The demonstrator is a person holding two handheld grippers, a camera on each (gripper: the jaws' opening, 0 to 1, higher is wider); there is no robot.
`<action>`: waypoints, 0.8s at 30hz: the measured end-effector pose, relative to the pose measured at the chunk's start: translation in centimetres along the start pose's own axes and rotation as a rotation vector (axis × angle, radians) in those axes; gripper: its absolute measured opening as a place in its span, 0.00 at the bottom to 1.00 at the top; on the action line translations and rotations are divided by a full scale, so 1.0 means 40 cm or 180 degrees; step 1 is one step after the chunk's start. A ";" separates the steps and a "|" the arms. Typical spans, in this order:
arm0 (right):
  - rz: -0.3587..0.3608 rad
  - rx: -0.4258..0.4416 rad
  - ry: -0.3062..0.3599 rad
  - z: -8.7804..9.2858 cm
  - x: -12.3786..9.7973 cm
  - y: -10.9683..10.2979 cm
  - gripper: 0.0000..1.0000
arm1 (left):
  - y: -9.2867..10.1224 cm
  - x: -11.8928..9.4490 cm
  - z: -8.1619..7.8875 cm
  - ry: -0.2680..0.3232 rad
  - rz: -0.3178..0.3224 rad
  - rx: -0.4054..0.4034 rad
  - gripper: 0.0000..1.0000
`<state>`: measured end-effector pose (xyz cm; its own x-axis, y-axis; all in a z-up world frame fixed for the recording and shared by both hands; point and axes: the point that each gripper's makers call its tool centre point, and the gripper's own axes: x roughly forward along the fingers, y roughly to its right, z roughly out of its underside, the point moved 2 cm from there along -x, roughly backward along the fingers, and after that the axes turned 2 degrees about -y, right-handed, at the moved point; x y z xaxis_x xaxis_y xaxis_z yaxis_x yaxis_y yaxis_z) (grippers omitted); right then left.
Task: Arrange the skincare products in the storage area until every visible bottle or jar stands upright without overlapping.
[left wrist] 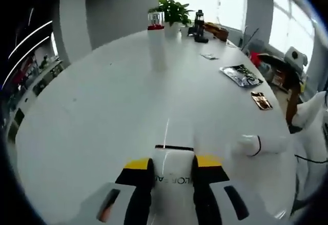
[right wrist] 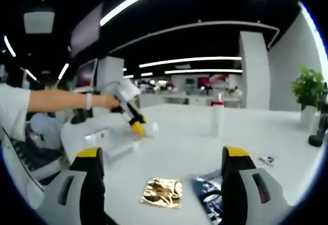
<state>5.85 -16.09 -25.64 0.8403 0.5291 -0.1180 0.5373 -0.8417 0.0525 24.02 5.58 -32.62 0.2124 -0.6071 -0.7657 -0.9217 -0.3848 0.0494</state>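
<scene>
While my left tool [left wrist: 174, 176] pinches a white bottle [left wrist: 173, 174] low over the counter [left wrist: 102, 122], my right tool [right wrist: 163, 171] hangs spread above a gold packet [right wrist: 163, 192]. Just beyond the left tool, a white jar [left wrist: 256, 145] lies tipped. Farther back stands a red-capped bottle [left wrist: 156, 43], then a plant [left wrist: 174, 11].

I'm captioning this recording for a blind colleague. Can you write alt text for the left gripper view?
The left gripper has its yellow-tipped black fingers shut on a white plastic bottle with a black band above a large white table. Farther off stand a tall white red-capped bottle and a potted green plant.
</scene>
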 end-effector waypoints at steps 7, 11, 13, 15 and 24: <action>0.0010 0.0000 0.0020 -0.003 -0.002 -0.004 0.92 | -0.045 -0.073 -0.059 0.0460 -0.0333 0.0104 0.28; 0.0014 0.0000 0.0034 -0.006 -0.005 -0.004 0.92 | -0.046 -0.112 -0.094 0.0843 -0.0375 0.0031 0.28; 0.0023 0.0010 0.0043 -0.008 -0.006 -0.004 0.92 | -0.044 -0.133 -0.110 0.1012 -0.0393 0.0000 0.28; 0.0017 -0.0007 0.0045 -0.010 -0.008 -0.009 0.92 | -0.048 -0.163 -0.134 0.1242 -0.0535 -0.0080 0.29; -0.0032 -0.0013 0.0091 -0.021 -0.002 -0.032 0.91 | -0.042 -0.242 -0.196 0.1973 -0.0710 -0.0342 0.29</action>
<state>5.15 -14.98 -24.89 0.8365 0.5405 -0.0901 0.5461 -0.8359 0.0556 26.03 6.67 -20.27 0.5710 -0.7799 -0.2563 -0.8034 -0.5950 0.0207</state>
